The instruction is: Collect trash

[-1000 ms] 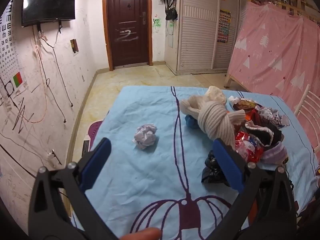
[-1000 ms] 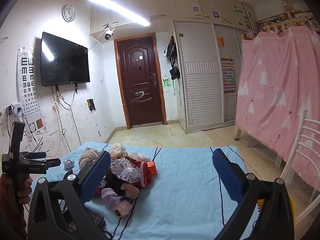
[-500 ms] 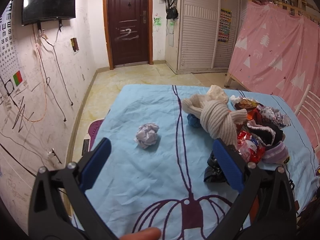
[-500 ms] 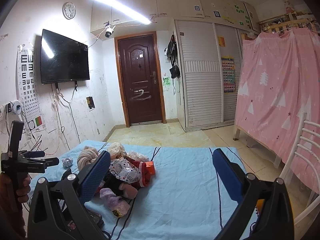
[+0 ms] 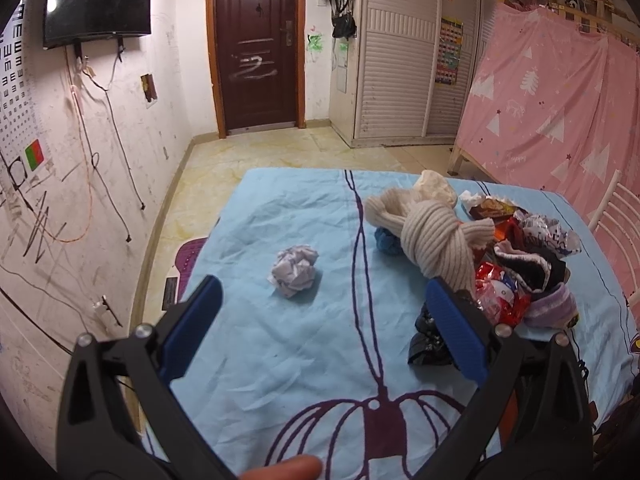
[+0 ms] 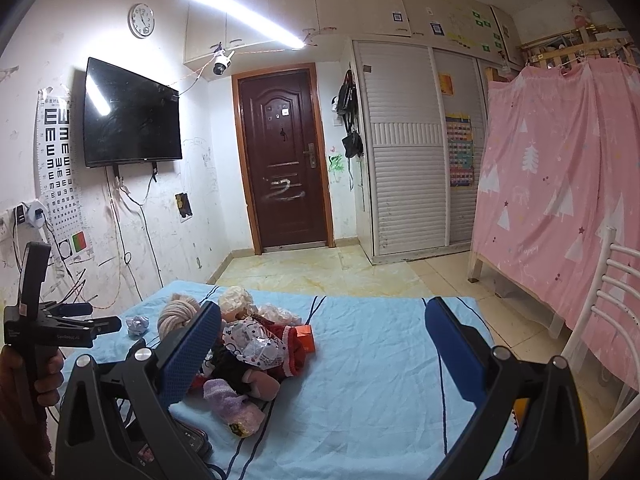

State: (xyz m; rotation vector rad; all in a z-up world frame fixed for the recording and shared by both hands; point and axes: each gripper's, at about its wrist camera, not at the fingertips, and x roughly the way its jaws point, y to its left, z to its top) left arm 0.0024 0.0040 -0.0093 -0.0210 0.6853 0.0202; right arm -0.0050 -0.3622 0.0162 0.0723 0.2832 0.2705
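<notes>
Pretty scruffy bedroom with a light blue sheet [image 5: 304, 344] spread over the bench, brown door [image 5: 256, 44] at the far end. Left tongs [image 5: 320, 312] are wide apart with nothing between the blue pads, hovering over the sheet. Straight ahead of them, just past the gap, sits a crumpled ball of paper [image 5: 295, 270] on its own – that's the obvious bit of trash, and nothing is touching it. Off to the right is a heap: a knotted cream scarf [image 5: 434, 236], a red snack wrapper [image 5: 498, 294] tucked beside it, a black crumpled bag [image 5: 430, 344] right by the right-hand pad, and a purple sock [image 5: 554, 308] at the edge.

Right tongs [image 6: 320, 340] are also spread open and empty, held up over the sheet – the same heap lies by their left pad. In that view a hand [image 6: 44, 380] grips the other tool at the far left. Pink curtain [image 6: 560, 200] hangs on the right, TV [image 6: 132, 116] on the left wall.
</notes>
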